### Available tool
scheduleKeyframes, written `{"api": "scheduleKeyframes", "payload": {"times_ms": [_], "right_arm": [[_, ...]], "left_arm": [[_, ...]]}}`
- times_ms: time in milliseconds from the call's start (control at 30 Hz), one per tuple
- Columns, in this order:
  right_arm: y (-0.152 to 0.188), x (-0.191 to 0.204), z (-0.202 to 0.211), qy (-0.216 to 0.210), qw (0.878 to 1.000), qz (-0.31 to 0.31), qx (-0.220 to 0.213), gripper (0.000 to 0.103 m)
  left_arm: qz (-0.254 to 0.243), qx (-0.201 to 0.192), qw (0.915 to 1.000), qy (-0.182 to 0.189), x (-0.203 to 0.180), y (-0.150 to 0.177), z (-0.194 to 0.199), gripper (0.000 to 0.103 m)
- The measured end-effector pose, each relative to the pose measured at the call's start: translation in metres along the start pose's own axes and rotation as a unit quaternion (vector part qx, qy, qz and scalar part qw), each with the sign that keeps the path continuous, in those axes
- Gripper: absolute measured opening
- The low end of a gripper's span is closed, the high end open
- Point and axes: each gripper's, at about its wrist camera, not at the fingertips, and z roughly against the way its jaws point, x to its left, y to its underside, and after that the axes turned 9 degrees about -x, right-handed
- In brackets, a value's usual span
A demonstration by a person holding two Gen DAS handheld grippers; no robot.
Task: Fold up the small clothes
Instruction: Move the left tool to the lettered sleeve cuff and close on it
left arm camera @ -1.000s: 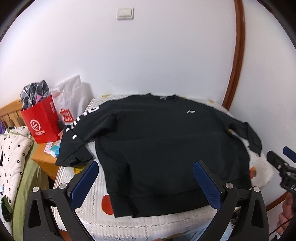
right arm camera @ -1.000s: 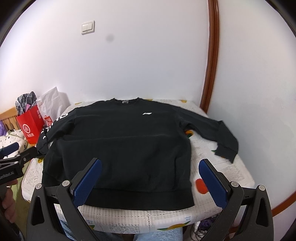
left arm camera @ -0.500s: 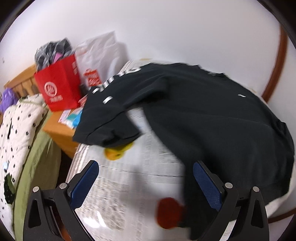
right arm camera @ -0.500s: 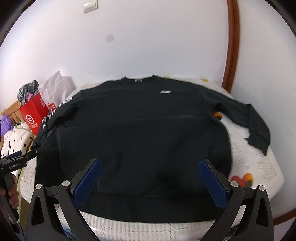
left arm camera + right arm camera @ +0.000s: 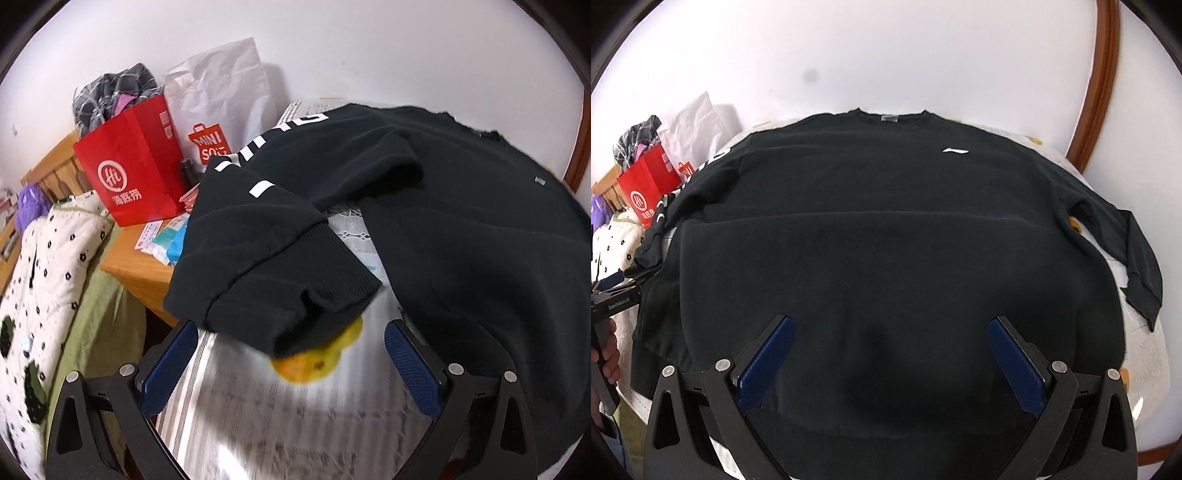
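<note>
Sweatshirt [image 5: 886, 240], black, lies face up and spread flat over the patterned table cover [image 5: 1145, 354], collar toward the far wall, small white logo on the chest. It fills most of the right wrist view. One sleeve [image 5: 1123, 254] runs down the right-hand side of that view, its cuff near the table edge. The other sleeve [image 5: 266, 236], with white lettering along it, ends in a ribbed cuff whose end lies over a yellow-orange fruit print [image 5: 317, 358] on the cover.

My left gripper [image 5: 291, 362] sits just short of that cuff, jaws spread wide, nothing between the blue pads [image 5: 168, 365] — the cloth under them is motion-blurred, so whether the tips touch the cover I cannot say. My right gripper [image 5: 890, 362] hangs over the lower body of the sweatshirt near the hem, jaws likewise apart and empty; contact with the fabric is not discernible.

Beside the table, left: wooden nightstand [image 5: 136, 266] carrying a red paper bag [image 5: 129, 166] stuffed with plaid cloth, a white shopping bag [image 5: 221, 96] behind it, and a few small packets [image 5: 166, 240] at the front.
</note>
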Motion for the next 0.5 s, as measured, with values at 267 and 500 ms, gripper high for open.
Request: {"api": "scheduleKeyframes", "payload": {"times_ms": [267,500], "right_arm": [[-0.009,0.003,-0.019,0.006,1.0,0.014,0.016,0.103],[-0.013,-0.007,-0.016,-0.008,1.0,0.005,0.008,0.103]], "left_arm": [[-0.025,-0.011,0.9988,-0.04,-0.007,-0.012,-0.012,0.033],[-0.009,-0.015,0.9994,-0.031,0.0,-0.034,-0.004,0.007]]}}
